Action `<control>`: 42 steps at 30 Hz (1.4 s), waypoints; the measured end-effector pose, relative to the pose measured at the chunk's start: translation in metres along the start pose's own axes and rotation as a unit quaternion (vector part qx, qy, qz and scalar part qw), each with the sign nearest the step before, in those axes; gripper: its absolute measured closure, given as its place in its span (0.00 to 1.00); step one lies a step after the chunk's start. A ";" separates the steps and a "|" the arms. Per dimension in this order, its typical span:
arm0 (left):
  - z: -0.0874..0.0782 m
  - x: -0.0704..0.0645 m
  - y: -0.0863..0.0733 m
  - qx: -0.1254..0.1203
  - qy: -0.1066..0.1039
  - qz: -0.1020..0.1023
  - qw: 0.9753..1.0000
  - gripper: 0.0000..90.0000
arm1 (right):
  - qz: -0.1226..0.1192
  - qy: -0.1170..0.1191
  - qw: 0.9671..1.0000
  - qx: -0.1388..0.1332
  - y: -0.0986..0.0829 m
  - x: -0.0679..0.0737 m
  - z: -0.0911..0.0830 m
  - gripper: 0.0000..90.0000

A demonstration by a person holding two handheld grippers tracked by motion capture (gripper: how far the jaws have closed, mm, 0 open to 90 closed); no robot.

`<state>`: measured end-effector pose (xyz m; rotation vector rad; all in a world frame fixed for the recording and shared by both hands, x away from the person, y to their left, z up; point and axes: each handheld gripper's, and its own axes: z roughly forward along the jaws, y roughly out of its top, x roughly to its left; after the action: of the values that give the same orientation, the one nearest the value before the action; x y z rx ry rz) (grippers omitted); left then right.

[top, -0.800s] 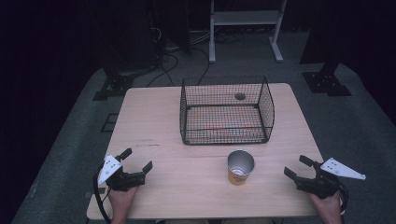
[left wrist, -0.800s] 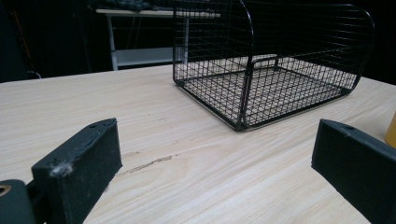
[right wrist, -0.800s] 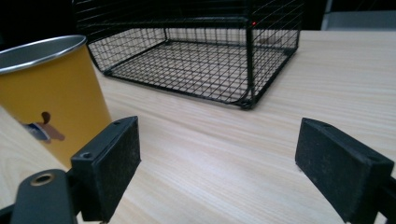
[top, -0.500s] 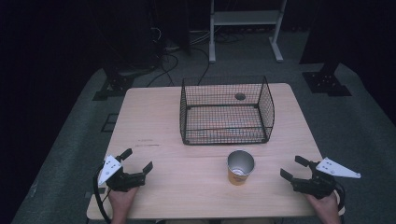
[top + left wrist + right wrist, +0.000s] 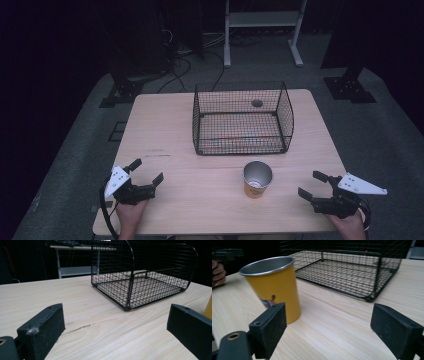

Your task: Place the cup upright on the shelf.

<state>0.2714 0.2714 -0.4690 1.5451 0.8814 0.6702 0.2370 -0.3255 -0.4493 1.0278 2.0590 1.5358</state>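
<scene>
A yellow cup (image 5: 258,179) with a metal rim stands upright on the wooden table (image 5: 165,130), just in front of a black wire basket (image 5: 242,119). My right gripper (image 5: 313,185) rests near the table's front right edge, open, its jaws pointing left toward the cup with a gap between. In the right gripper view the cup (image 5: 274,285) stands beyond the left jaw, untouched. My left gripper (image 5: 146,171) sits at the front left, open and holding nothing. The basket (image 5: 142,277) lies ahead of it in the left gripper view, and a sliver of the cup (image 5: 208,308) shows at the right edge.
The basket holds nothing; a round hole in the tabletop (image 5: 257,103) shows through its back. Bare wood lies between the grippers. A white shelf frame (image 5: 262,22), cables and dark stand bases sit on the floor beyond the table.
My right gripper has slid a little to the left, toward the cup. The left gripper has stayed put.
</scene>
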 end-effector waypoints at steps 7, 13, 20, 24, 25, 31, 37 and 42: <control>0.000 0.000 0.000 -0.001 -0.002 0.001 1.000 0.01 | -0.032 0.032 0.999 0.028 0.007 0.019 0.012 0.13; 0.000 0.000 0.000 -0.002 -0.002 0.001 1.000 0.01 | -0.046 0.057 0.997 0.036 0.012 0.030 0.024 0.11; 0.000 0.000 0.000 -0.001 -0.001 0.001 1.000 0.01 | -0.048 0.071 0.995 0.048 0.014 0.038 0.040 0.08; 0.000 0.000 0.000 -0.002 -0.001 0.001 1.000 0.01 | -0.052 0.080 0.994 0.054 0.016 0.043 0.048 0.07; 0.000 0.000 0.000 -0.002 -0.002 0.001 1.000 0.01 | -0.054 0.083 0.993 0.061 0.017 0.046 0.054 0.05; 0.000 0.000 0.000 -0.002 -0.002 0.002 1.000 0.01 | -0.056 0.093 0.992 0.068 0.019 0.052 0.064 0.03; 0.000 0.000 0.000 -0.002 -0.001 0.002 1.000 0.01 | -0.060 0.100 0.991 0.071 0.022 0.054 0.073 0.02; 0.000 0.000 0.000 -0.001 -0.002 0.003 1.000 0.01 | -0.064 0.099 0.990 0.072 0.024 0.056 0.078 0.02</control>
<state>0.2711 0.2713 -0.4689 1.5460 0.8736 0.6717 0.2602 -0.2295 -0.4457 0.8015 2.3506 1.4955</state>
